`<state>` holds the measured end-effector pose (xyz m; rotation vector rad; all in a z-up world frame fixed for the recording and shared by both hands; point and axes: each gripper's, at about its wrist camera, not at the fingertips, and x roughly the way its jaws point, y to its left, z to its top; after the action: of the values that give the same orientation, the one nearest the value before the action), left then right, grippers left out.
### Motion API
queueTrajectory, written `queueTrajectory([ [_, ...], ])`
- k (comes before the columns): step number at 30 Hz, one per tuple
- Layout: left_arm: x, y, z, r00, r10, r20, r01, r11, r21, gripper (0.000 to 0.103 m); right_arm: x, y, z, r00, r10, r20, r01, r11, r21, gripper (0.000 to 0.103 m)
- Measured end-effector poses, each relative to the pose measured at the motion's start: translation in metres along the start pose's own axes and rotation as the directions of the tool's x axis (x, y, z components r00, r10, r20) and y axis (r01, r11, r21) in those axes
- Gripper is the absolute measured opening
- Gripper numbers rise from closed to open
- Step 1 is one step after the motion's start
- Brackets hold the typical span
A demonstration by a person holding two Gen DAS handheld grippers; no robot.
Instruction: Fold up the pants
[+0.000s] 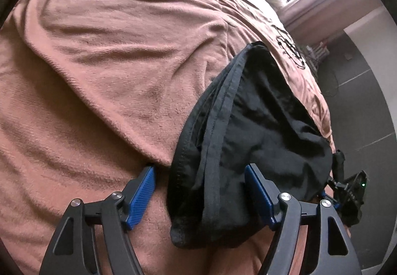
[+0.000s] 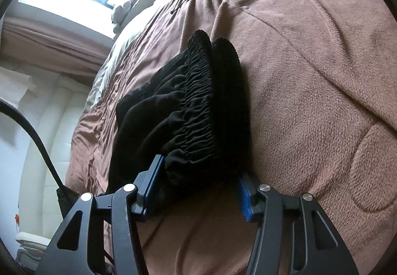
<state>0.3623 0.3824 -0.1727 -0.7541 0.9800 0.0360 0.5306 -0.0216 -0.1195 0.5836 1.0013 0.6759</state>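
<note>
The black pants point(image 1: 253, 131) lay bunched on the brown blanket point(image 1: 104, 71), near its floor-side edge. Both claws stood spread wide — the left gripper point(image 1: 201, 190) straddled the hem end, the right gripper point(image 2: 196, 188) the gathered waistband point(image 2: 201, 101) — neither pinching cloth.

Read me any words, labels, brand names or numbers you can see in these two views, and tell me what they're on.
None can be read.
Black line design on the brown blanket, at: too distorted to make out as letters.
Black pants: no label or tag shows.
Left tool and right tool: no markings visible.
</note>
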Motion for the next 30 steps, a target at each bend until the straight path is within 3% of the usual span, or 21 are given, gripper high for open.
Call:
queueTrajectory([
  [6,-0.007,0.007,-0.007,0.995,-0.095,-0.023,0.095,0.995,-0.016,0.064,-0.001,0.000,0.001,1.000,0.007,0.003,-0.007,1.000,-0.016,0.051],
  [9,-0.003,0.008,-0.009,0.996,-0.079,-0.033,0.079,0.997,-0.002,0.062,-0.001,-0.002,0.002,1.000,0.012,0.009,-0.012,1.000,-0.016,0.048],
  [11,0.000,0.006,-0.008,0.998,-0.046,-0.031,0.046,0.999,0.009,0.047,0.000,-0.001,0.002,1.000,-0.001,0.012,0.001,1.000,-0.024,0.040],
  [13,0.001,0.004,-0.007,0.999,0.012,-0.037,-0.011,1.000,0.017,0.012,0.001,0.000,0.004,1.000,-0.004,0.012,0.004,1.000,-0.027,0.033],
  [14,0.001,0.003,-0.007,0.999,-0.011,-0.045,0.012,1.000,0.013,0.009,0.000,0.002,0.004,1.000,-0.008,0.011,0.009,0.999,-0.035,0.029],
  [30,-0.052,-0.024,-0.025,0.999,-0.046,0.017,0.045,0.999,0.028,0.007,-0.034,0.033,-0.004,1.000,0.014,0.027,-0.010,0.987,-0.160,0.021],
])
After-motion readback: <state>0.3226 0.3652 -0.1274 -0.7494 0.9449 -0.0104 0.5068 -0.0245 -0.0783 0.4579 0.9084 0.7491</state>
